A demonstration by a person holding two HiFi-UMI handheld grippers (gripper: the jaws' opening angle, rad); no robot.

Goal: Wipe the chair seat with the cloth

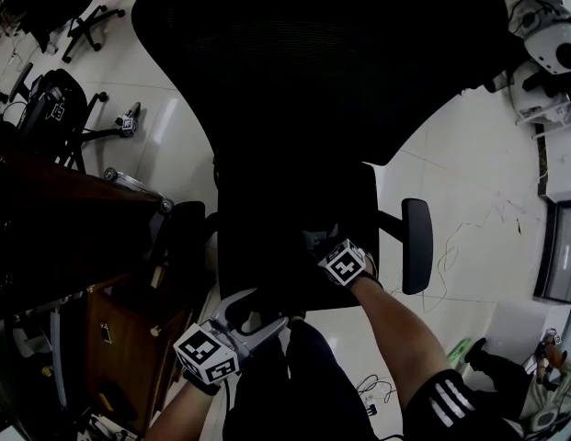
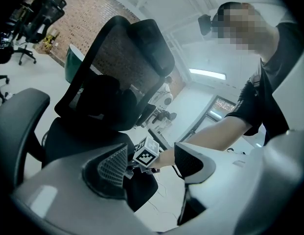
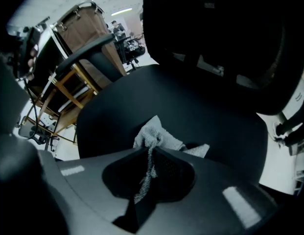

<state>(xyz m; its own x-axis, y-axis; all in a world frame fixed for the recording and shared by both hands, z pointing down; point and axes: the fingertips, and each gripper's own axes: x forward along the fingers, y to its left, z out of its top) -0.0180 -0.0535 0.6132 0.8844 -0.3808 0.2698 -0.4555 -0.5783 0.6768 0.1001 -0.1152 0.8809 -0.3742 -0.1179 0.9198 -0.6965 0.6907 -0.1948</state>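
Two armrests (image 1: 416, 246) beside seat (image 3: 205, 116) and cloth (image 3: 154, 138)

We find no word, number or brand name that we can read. The only printed signs are black-and-white square patterns without letters: one on the white marker cube (image 1: 209, 355) of the left gripper (image 2: 152, 163), one on the white marker cube (image 1: 345, 265) of the right gripper (image 3: 149, 155), and one on a small white cube (image 1: 129, 125) lying on the pale floor (image 1: 469, 182). A black garment (image 1: 423, 421) carries three plain white stripes (image 1: 446, 402).
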